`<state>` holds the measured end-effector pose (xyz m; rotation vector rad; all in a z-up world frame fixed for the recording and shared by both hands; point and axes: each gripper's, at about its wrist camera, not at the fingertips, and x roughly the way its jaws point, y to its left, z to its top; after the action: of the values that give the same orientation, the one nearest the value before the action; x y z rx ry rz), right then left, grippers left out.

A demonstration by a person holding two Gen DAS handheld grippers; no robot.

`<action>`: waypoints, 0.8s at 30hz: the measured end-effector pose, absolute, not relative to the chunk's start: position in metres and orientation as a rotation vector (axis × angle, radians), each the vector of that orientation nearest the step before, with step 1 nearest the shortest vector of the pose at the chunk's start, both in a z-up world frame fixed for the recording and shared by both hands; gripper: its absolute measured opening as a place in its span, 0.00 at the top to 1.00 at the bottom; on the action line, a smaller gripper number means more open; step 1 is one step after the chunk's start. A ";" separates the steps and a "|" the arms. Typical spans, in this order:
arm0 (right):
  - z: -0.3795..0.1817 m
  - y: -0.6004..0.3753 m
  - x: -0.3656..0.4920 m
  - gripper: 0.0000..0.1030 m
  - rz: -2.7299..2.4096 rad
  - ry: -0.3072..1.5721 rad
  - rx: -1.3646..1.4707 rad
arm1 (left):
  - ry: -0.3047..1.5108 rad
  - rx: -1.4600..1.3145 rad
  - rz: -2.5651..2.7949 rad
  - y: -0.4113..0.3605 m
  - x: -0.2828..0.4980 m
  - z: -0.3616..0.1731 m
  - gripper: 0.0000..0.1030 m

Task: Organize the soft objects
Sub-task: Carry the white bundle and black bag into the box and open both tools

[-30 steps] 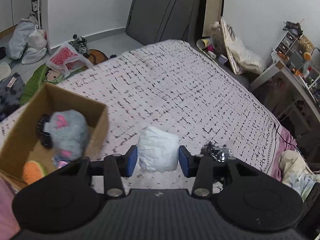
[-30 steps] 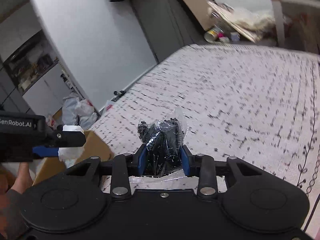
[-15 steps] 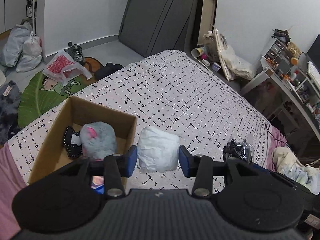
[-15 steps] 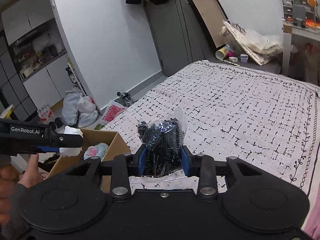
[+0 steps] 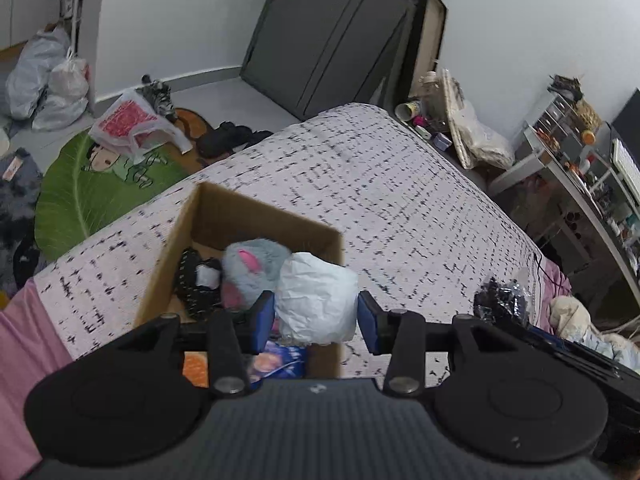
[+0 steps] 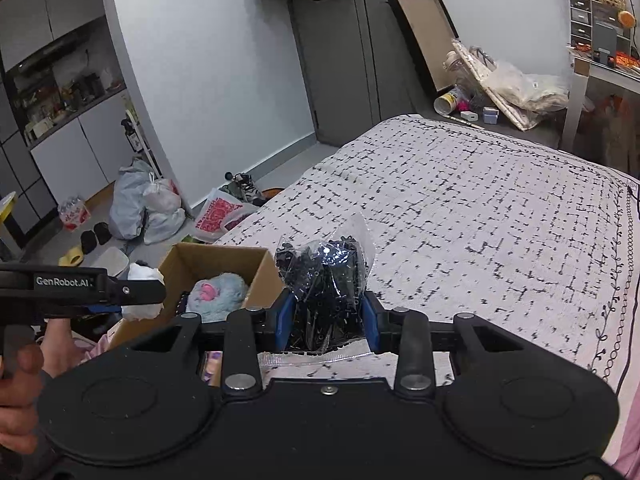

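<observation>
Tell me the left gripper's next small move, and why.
Probably lower a little, then open the jaws: the left gripper holds the white bundle over the cardboard box, right beside the grey plush already inside.

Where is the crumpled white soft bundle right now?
The crumpled white soft bundle sits between the left gripper fingers, over the open cardboard box's right side, beside the grey plush toy.

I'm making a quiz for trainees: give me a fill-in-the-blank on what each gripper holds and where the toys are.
The left gripper is shut on a crumpled ____ bundle.
The right gripper holds a clear bag of small ____ pieces.
The grey plush toy lies inside the cardboard ____.

Missing words: white; black; box
</observation>
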<state>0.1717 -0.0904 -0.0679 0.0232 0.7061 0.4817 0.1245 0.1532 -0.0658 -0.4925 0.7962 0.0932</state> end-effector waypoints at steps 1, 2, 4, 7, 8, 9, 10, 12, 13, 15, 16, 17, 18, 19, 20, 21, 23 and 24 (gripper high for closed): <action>-0.068 -0.086 0.171 0.66 0.480 0.707 0.020 | 0.796 -0.498 0.096 0.158 0.123 -0.069 0.58; -0.068 -0.082 0.170 0.66 0.480 0.709 0.015 | 0.797 -0.502 0.101 0.163 0.121 -0.072 0.58; -0.068 -0.073 0.168 0.66 0.479 0.709 0.007 | 0.799 -0.504 0.110 0.171 0.119 -0.079 0.58; -0.067 -0.060 0.166 0.66 0.472 0.702 -0.006 | 0.811 -0.526 0.118 0.183 0.116 -0.090 0.58; -0.067 -0.057 0.165 0.66 0.474 0.701 -0.003 | 0.817 -0.536 0.117 0.187 0.116 -0.093 0.58; -0.067 -0.052 0.164 0.66 0.474 0.698 -0.003 | 0.819 -0.545 0.113 0.191 0.116 -0.095 0.58; -0.067 -0.048 0.163 0.66 0.474 0.696 -0.002 | 0.817 -0.551 0.112 0.194 0.115 -0.096 0.58; -0.068 -0.041 0.162 0.66 0.471 0.694 0.000 | 0.811 -0.560 0.126 0.200 0.113 -0.097 0.58; -0.068 -0.037 0.162 0.66 0.470 0.694 0.003 | 0.808 -0.566 0.133 0.203 0.112 -0.098 0.58; -0.069 -0.030 0.162 0.66 0.467 0.696 0.009 | 0.805 -0.581 0.127 0.206 0.110 -0.099 0.56; -0.070 -0.026 0.161 0.66 0.466 0.697 0.012 | 0.814 -0.584 0.123 0.208 0.110 -0.100 0.55; -0.072 -0.022 0.161 0.66 0.467 0.698 0.014 | 0.823 -0.582 0.118 0.209 0.111 -0.100 0.55; -0.073 -0.018 0.161 0.66 0.469 0.700 0.013 | 0.824 -0.584 0.122 0.210 0.110 -0.100 0.55; -0.074 -0.014 0.161 0.66 0.472 0.703 0.011 | 0.819 -0.594 0.135 0.213 0.108 -0.099 0.55; -0.075 -0.009 0.160 0.66 0.476 0.707 0.011 | 0.813 -0.608 0.142 0.216 0.105 -0.098 0.55; -0.076 -0.005 0.160 0.66 0.481 0.712 0.010 | 0.807 -0.625 0.140 0.219 0.103 -0.096 0.55; -0.078 0.004 0.158 0.66 0.493 0.718 0.000 | 0.798 -0.654 0.140 0.226 0.097 -0.091 0.55; -0.079 0.007 0.156 0.66 0.499 0.721 -0.006 | 0.794 -0.659 0.141 0.229 0.096 -0.089 0.54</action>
<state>0.1562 0.0073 -0.0794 -0.0060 0.7206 0.4992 0.0959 0.2285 -0.0887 -0.6593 0.7941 0.1408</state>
